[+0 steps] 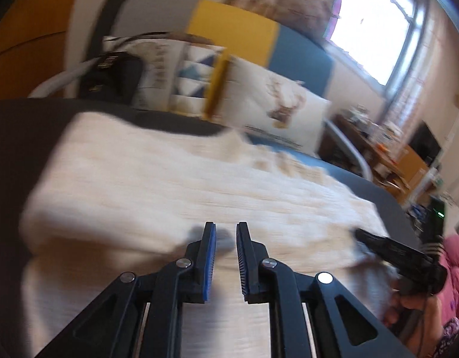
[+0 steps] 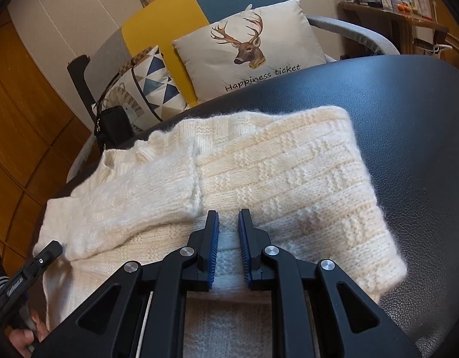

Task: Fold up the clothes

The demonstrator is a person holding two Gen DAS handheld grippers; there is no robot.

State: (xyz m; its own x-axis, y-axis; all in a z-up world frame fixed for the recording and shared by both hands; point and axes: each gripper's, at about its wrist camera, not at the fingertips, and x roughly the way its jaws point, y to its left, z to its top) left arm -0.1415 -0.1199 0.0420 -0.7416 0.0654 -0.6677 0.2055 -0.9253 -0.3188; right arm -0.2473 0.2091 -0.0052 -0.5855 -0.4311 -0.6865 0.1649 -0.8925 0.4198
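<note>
Fingers of the right gripper [image 2: 228, 219] stand slightly apart just above the near edge of a cream knitted sweater [image 2: 277, 173], pinching nothing. The left gripper [image 1: 225, 231] is likewise a little spread over the same knit, its blue pads [image 1: 211, 256] empty; that view is blurred, so contact with the wool cannot be told.

The sweater lies partly folded on a dark leather-like surface [image 2: 408, 125]. In the right wrist view its long axis runs from lower left to upper right. A sleeve [image 2: 131, 197] is laid across the left part of the body, its cuff edge ending near the middle, close to the right gripper's tips. The ribbed collar [image 2: 122, 155] points toward the far left. The right edge is a thick fold, resting clear of the surface's rim.

At the lower left of that view the other gripper sits beside the sweater's left edge, a hand [image 2: 23, 337] around its handle.

Beyond the surface stand a small black bag [image 2: 116, 125], a cushion with triangles [image 2: 152, 86] and a deer cushion [image 2: 247, 47], leaning on a grey, yellow and blue backrest [image 2: 158, 29]. Farther right is a cluttered wooden shelf [image 2: 387, 12]; the left view shows a bright window [image 1: 375, 32].
</note>
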